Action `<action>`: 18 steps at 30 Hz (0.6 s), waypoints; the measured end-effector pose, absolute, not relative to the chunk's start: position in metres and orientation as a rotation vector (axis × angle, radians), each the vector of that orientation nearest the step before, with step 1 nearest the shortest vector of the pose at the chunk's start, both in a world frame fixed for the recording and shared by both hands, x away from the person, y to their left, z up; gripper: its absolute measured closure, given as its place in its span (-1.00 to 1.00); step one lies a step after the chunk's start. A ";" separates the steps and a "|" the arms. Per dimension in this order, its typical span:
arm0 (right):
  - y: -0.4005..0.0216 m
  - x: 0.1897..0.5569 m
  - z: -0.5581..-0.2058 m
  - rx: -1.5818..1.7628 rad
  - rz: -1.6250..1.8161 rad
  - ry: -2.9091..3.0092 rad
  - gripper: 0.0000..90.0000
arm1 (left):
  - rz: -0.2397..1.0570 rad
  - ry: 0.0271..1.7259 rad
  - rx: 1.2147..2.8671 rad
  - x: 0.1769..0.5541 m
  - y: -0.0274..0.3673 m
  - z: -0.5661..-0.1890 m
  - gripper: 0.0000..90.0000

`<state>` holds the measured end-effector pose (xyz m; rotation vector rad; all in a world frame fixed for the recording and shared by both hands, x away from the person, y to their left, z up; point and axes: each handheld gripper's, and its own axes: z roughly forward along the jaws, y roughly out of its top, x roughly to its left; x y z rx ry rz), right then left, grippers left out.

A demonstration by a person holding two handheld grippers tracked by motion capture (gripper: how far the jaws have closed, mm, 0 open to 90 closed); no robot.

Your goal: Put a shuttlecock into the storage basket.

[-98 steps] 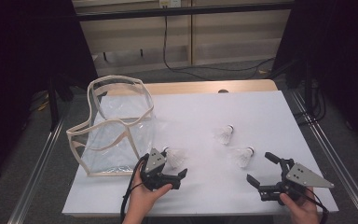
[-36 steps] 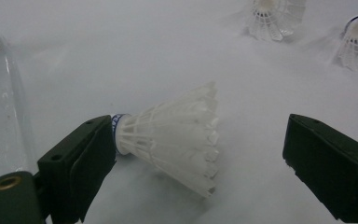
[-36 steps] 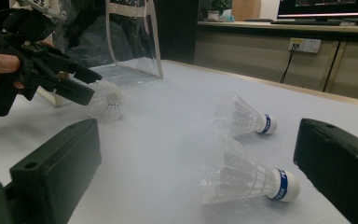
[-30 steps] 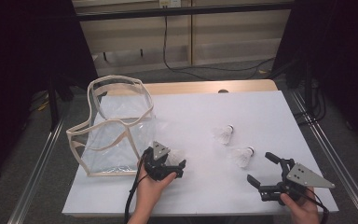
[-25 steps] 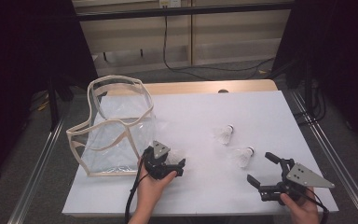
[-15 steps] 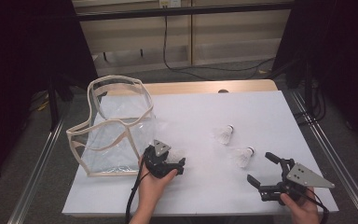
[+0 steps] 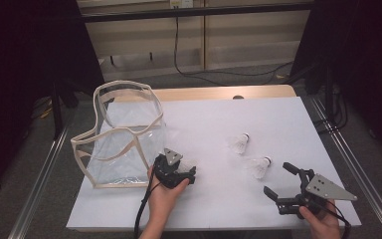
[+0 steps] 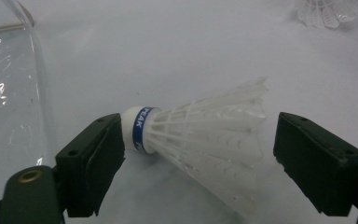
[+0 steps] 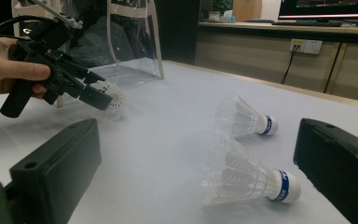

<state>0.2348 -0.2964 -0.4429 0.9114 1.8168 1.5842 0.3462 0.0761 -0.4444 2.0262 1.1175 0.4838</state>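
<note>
Left gripper view: jaws of the left gripper (image 8: 200, 154) have just been closing around a shuttlecock (image 8: 205, 135) lying on the tabletop (image 8: 177, 56), not yet gripping. Two shuttlecocks (image 7: 251, 155) remain beyond; the clear bag (image 7: 122, 144) waits beside. The right gripper (image 7: 281, 179) idles wide.

Clear plastic bag (image 7: 122, 137) stands upright at table's (image 7: 278, 114) left, blocking that side; left gripper (image 7: 176, 172) sits just beside its near corner; two shuttlecocks (image 7: 239, 143) (image 7: 259, 167) lie near each other right of centre, just ahead of right gripper (image 7: 286, 181); open white surface between the grippers, and across the far half.
</note>
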 end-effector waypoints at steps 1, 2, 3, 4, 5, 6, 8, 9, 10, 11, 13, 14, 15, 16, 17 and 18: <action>-0.296 0.235 -0.443 0.912 1.583 1.818 -0.99 | 0.484 1.120 2.026 0.346 0.076 -0.445 -0.60; -0.296 0.235 -0.443 0.911 1.583 1.818 -0.99 | 0.487 1.122 2.028 0.347 0.077 -0.444 -0.60; -0.296 0.235 -0.443 0.911 1.583 1.818 -0.99 | 0.491 1.123 2.030 0.347 0.077 -0.444 -0.60; -0.296 0.235 -0.443 0.911 1.584 1.818 -0.99 | 0.492 1.128 2.025 0.347 0.077 -0.444 -0.60; -0.296 0.235 -0.443 0.909 1.583 1.817 -0.99 | 0.485 1.128 2.026 0.347 0.078 -0.444 -0.58; -0.296 0.235 -0.443 0.909 1.583 1.817 -0.99 | 0.489 1.133 2.024 0.347 0.078 -0.444 -0.57; -0.296 0.235 -0.443 0.911 1.584 1.818 -0.99 | 0.501 1.138 2.030 0.347 0.078 -0.445 -0.55; -0.296 0.235 -0.443 0.911 1.583 1.818 -0.99 | 0.505 1.142 2.029 0.348 0.078 -0.445 -0.54; -0.296 0.235 -0.443 0.913 1.584 1.818 -0.99 | 0.511 1.138 2.041 0.348 0.079 -0.445 -0.53; -0.296 0.235 -0.443 0.913 1.582 1.820 -0.99 | 0.512 1.142 2.040 0.348 0.079 -0.445 -0.52; -0.296 0.235 -0.443 0.912 1.584 1.818 -0.99 | 0.506 1.149 2.035 0.348 0.080 -0.445 -0.50; -0.296 0.235 -0.443 0.911 1.584 1.818 -0.99 | 0.505 1.150 2.034 0.349 0.080 -0.445 -0.49; -0.296 0.235 -0.443 0.911 1.583 1.818 -0.99 | 0.506 1.151 2.036 0.349 0.080 -0.445 -0.47; -0.296 0.235 -0.443 0.911 1.583 1.818 -0.99 | 0.508 1.153 2.032 0.349 0.080 -0.446 -0.46; -0.296 0.235 -0.443 0.911 1.582 1.820 -0.99 | 0.502 1.157 2.029 0.349 0.080 -0.446 -0.45; -0.296 0.235 -0.443 0.911 1.581 1.820 -0.99 | 0.500 1.156 2.031 0.349 0.080 -0.445 -0.44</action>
